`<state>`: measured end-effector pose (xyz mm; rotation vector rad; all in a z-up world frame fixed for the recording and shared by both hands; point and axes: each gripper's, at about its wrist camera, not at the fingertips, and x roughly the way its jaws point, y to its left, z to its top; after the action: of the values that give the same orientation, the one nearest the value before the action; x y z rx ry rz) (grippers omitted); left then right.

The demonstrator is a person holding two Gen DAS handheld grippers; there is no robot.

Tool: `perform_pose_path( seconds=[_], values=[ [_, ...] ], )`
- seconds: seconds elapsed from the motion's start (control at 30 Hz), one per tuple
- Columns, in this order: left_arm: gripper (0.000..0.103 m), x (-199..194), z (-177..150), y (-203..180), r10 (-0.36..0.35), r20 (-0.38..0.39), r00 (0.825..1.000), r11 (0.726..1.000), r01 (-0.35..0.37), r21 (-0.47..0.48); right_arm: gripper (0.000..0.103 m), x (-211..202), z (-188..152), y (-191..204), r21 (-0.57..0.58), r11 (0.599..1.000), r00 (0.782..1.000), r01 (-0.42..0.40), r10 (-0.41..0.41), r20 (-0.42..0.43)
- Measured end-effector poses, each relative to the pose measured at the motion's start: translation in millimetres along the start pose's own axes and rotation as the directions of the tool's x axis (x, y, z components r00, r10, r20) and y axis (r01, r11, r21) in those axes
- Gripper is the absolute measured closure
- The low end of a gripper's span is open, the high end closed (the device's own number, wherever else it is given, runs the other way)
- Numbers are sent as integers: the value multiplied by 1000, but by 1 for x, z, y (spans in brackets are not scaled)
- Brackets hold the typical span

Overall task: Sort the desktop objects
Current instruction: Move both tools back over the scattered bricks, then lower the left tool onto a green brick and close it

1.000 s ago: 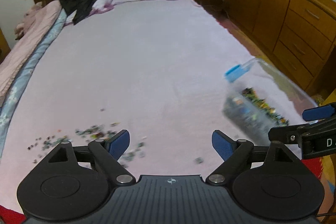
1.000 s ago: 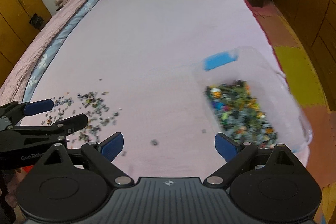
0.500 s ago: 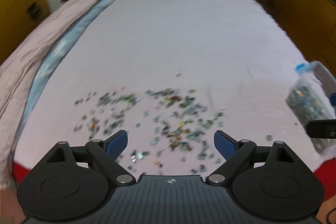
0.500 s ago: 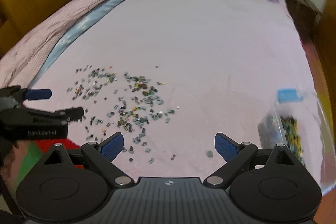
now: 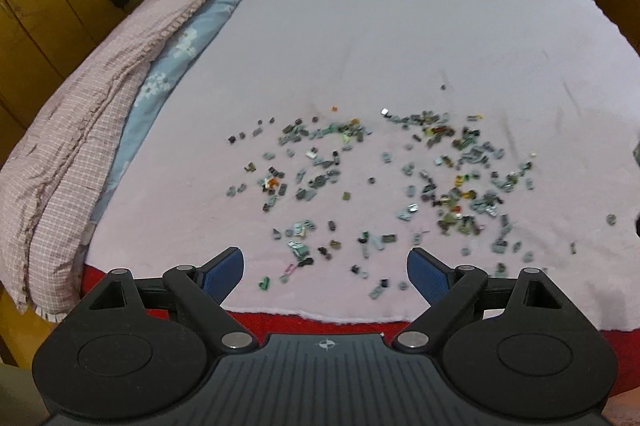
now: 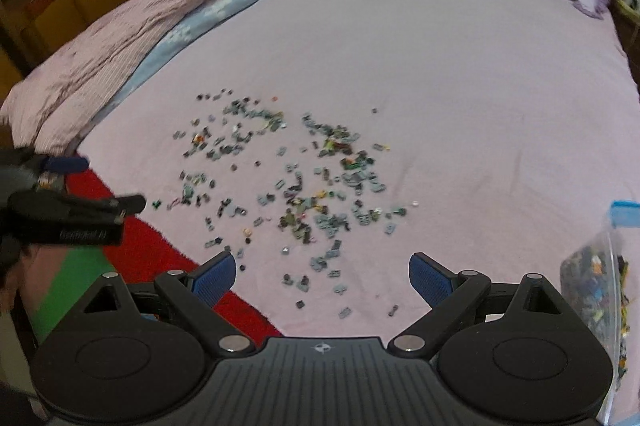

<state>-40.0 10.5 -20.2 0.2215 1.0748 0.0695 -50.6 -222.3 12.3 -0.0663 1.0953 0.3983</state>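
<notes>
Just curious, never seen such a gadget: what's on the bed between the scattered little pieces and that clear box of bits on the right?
In the right wrist view, only bare pink sheet separates the scattered pieces from the clear box.

Left tongs (image 5: 325, 272): matte black body, ribbed centre plate bearing a small white crosshair mark. Two round black housings flank that plate, each with a raised disc. Black link arms run forward from silver pivot screws beside the plate; triangular cut-outs sit outboard. Fingers (image 5: 224, 268) carry blue textured pads.

Right tongs (image 6: 322, 274): identical build, same crosshair mark, silver screws and blue pads (image 6: 428, 276). Pale lettering on the left unit's black side, seen from the right wrist camera, is blurred and unreadable.
</notes>
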Motion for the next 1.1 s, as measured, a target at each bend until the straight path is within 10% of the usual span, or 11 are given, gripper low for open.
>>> perform_pose_path(
  seconds=[0.23,0.5,0.8,1.1],
  values=[
    [14,47,13,11,-102,-33,994,972,107,210,8,36,7,28,92,992,994,84,-78,-72],
    [13,96,1,19,-198,-60,978,825,199,528,13,81,7,67,353,909,975,222,-194,-112],
    [23,125,5,-11,-325,-51,944,785,300,542,15,100,-5,80,450,839,952,305,-276,-132],
    [58,166,6,-83,-427,-115,897,697,407,590,15,122,-37,43,606,713,935,353,-296,-196]
  ],
)
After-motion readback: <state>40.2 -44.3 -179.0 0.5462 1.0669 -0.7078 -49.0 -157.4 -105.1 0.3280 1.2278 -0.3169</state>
